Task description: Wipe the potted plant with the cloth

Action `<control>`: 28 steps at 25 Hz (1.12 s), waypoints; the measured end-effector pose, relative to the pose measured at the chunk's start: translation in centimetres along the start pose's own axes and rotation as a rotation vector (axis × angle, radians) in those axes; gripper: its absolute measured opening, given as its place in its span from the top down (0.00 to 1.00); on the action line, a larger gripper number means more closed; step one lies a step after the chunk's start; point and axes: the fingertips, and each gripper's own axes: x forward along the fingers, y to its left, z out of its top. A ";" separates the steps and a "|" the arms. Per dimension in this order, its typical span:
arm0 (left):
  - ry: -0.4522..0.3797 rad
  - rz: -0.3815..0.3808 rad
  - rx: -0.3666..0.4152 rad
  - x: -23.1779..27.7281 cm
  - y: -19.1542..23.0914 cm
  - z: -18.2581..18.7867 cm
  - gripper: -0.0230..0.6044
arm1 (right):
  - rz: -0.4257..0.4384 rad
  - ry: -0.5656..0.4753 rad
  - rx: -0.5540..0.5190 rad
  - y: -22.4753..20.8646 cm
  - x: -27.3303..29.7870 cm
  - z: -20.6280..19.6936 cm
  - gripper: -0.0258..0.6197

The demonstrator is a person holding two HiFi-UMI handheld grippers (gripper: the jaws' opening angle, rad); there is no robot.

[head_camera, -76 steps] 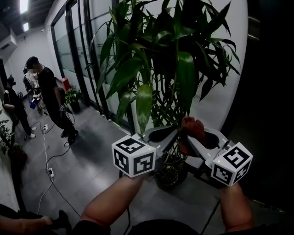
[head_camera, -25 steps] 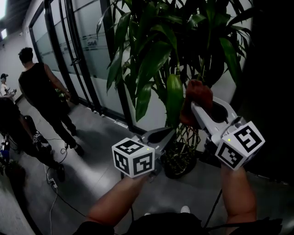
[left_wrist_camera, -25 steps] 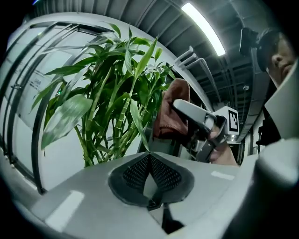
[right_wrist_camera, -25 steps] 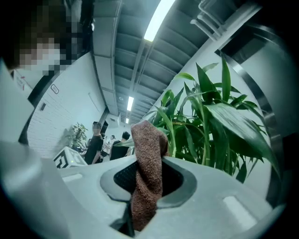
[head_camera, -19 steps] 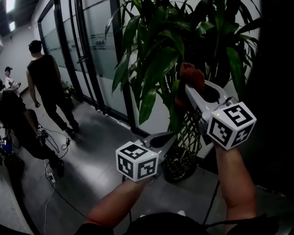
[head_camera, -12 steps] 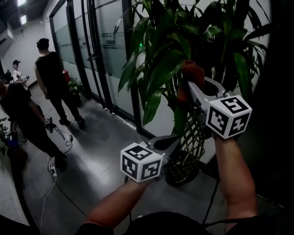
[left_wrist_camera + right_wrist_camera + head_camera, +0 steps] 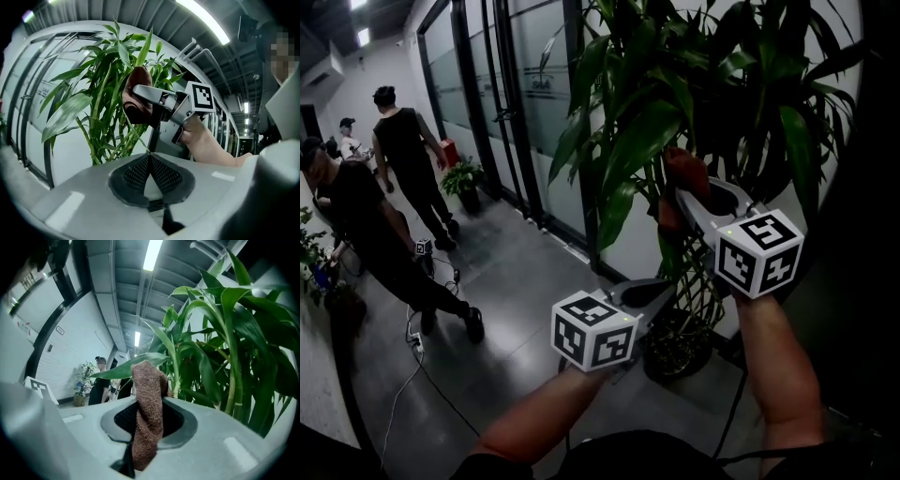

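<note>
With my right gripper [image 7: 684,197] clamped on the cloth [image 7: 680,166] and my left gripper [image 7: 661,287] closed empty, pressing hard could tear the unsupported leaf [image 7: 642,141].

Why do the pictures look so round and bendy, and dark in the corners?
Left gripper view: a wide lens bends the straight ceiling light into a curve, and the corners go black. Right gripper view: the same bulge; the cloth up close looks huge but sharp. Head view: a dim room, so the plant has dark, shadowy leaves.
</note>
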 end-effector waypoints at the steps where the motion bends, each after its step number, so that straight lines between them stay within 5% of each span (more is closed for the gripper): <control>1: 0.001 0.000 0.000 0.0 0.0 0.0 0.93 | 0.002 0.002 0.001 0.1 -0.1 -0.2 0.85; 28: -0.014 -0.020 -0.022 -0.3 -0.1 0.0 0.93 | 0.037 0.075 0.018 3.0 -2.5 -3.8 0.85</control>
